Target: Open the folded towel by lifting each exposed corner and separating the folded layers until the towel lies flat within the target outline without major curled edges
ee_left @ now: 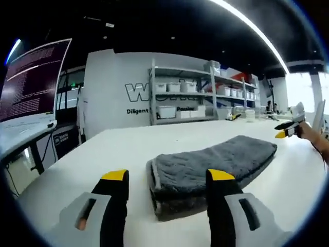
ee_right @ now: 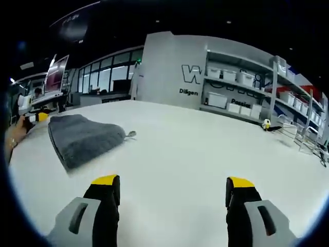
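A folded grey towel (ee_left: pixel 208 170) lies on the white table (ee_left: pixel 128 154), just beyond my left gripper (ee_left: pixel 167 176), which stands open with its yellow-tipped fingers (ee_left: pixel 115 176) at the towel's near folded end. In the right gripper view the same towel (ee_right: pixel 82 138) lies at the left, well away from my right gripper (ee_right: pixel 172 181), open over bare table (ee_right: pixel 195 149). A small tag (ee_right: pixel 131 134) sticks out at the towel's corner. The right gripper (ee_left: pixel 289 127) appears far right in the left gripper view, held by a hand. The left gripper (ee_right: pixel 36 117) shows at the far left, its state unclear there.
A monitor (ee_left: pixel 33 80) stands at the left of the table. Metal shelves with white bins (ee_left: pixel 198 95) line the grey wall behind. A small yellow object (ee_right: pixel 266 124) and a wire rack (ee_right: pixel 303 136) sit at the table's far right.
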`<state>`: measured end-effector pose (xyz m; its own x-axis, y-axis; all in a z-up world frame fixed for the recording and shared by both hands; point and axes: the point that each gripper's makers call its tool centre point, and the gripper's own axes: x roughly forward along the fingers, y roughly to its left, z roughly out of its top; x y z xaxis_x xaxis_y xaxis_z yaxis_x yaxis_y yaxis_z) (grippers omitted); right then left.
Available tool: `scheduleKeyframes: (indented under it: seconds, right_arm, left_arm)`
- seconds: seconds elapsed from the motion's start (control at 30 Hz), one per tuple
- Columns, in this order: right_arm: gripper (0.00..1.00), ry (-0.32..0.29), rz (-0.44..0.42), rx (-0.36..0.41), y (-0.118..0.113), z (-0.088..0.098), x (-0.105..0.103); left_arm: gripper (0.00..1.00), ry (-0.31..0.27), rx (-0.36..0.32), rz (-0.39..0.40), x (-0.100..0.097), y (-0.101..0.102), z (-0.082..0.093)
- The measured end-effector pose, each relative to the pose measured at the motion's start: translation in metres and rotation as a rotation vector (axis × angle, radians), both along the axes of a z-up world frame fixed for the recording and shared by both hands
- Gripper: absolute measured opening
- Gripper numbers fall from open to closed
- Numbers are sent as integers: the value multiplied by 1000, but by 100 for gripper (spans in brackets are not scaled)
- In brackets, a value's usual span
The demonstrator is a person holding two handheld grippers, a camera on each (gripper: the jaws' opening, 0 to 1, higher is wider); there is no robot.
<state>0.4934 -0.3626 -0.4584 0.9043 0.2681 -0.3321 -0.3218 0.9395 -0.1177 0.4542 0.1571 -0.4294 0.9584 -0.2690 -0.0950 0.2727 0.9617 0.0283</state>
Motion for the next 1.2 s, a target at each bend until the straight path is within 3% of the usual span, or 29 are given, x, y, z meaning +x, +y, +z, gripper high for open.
scheduleKeyframes:
  seconds: [0.1,0.23,0.43,0.7,0.73,0.93,1.0,1.07,1.1,1.2]
  right_arm:
    - [87,2,4,0,1,0,0]
    - [87,4,3,0,1,-1,0]
    - [87,8,3,-5,1,-3,1]
    - [89,1,58,-5,23,-1,4]
    - [90,4,105,-9,38,2,3]
    - [91,-63,205,-22,77,28,-5]
    - [91,-66,274,-2,104,35,-11]
    - [92,-68,306,16,117,39,-13]
    - [91,-65,348,31,135,40,-17]
    - [91,-67,424,10,159,38,-23]
  left_arm:
    - [81,-40,-7,1,0,-2,8]
    - [99,-44,-14,-5,1,-6,10]
    - [99,-9,-2,-6,1,-6,4]
    - [99,-2,16,-18,-2,-9,4]
    - [99,-7,11,-28,-3,-10,6]
    - [99,-17,2,-47,-5,-13,9]
    - [99,-15,-2,-52,-5,-14,9]
    - [99,-10,1,-59,-5,-16,8]
    - [99,-4,12,-58,-5,-17,6]
    - [99,18,37,-61,-5,-19,1]
